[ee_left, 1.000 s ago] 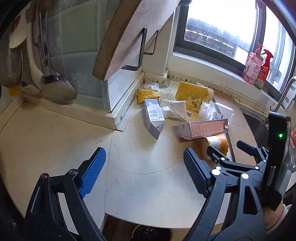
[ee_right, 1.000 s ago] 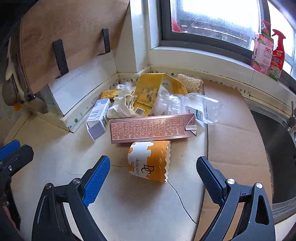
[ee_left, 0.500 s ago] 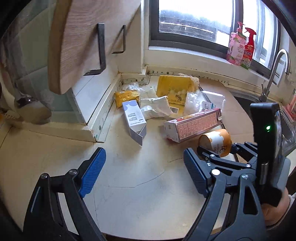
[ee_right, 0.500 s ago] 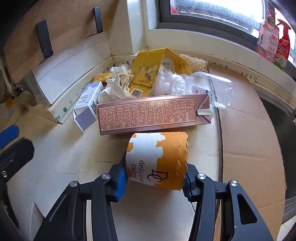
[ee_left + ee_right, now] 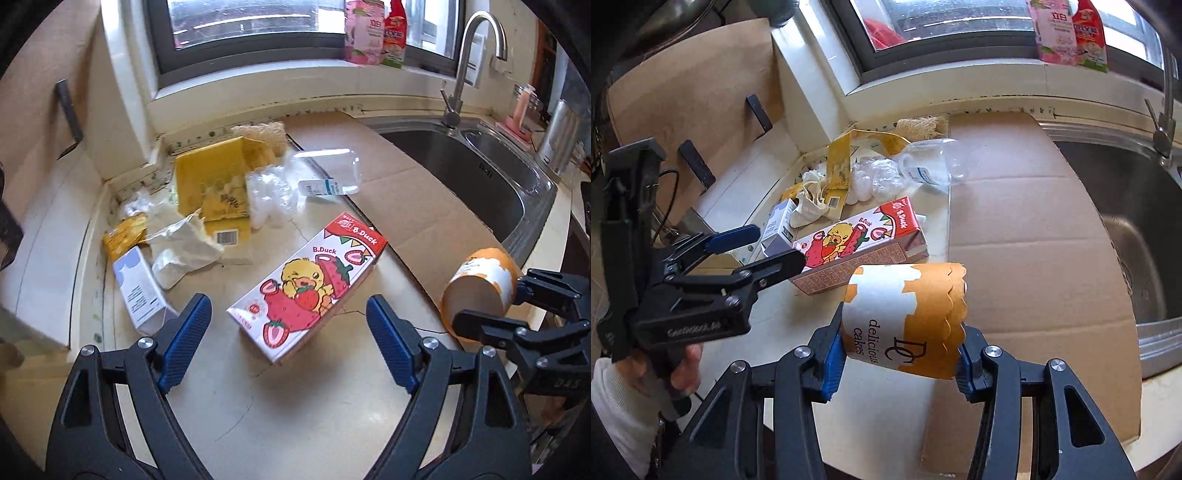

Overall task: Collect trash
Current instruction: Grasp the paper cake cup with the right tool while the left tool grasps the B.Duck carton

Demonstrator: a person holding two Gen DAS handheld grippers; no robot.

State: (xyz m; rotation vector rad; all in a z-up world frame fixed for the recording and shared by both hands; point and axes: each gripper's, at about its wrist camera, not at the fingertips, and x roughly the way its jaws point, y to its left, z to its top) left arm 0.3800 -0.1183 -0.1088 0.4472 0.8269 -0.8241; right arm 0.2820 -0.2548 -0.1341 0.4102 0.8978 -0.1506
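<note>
Between the right gripper [image 5: 899, 354] pads, an orange-and-white (scallop-edged) paper cup [image 5: 905, 317].

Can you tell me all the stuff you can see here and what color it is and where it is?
paper cup: 1, orange and white, held off the counter in the right gripper
strawberry duck carton: 1, red and white, lying on the counter ahead of the left gripper
small box: 1, white and blue, left of the carton
yellow bag: 1, yellow, in the corner pile
white bag: 1, crumpled, beside the small box
clear bottle: 1, see-through, lying on its side behind the carton
cardboard sheet: 1, brown, flat beside the sink
sink: 1, steel, right side
faucet: 1, silver, behind the sink
window bottles: 2, pink and red, on the sill
left gripper: 1, black with blue pads, open
right gripper: 1, black with blue pads, shut on the cup
</note>
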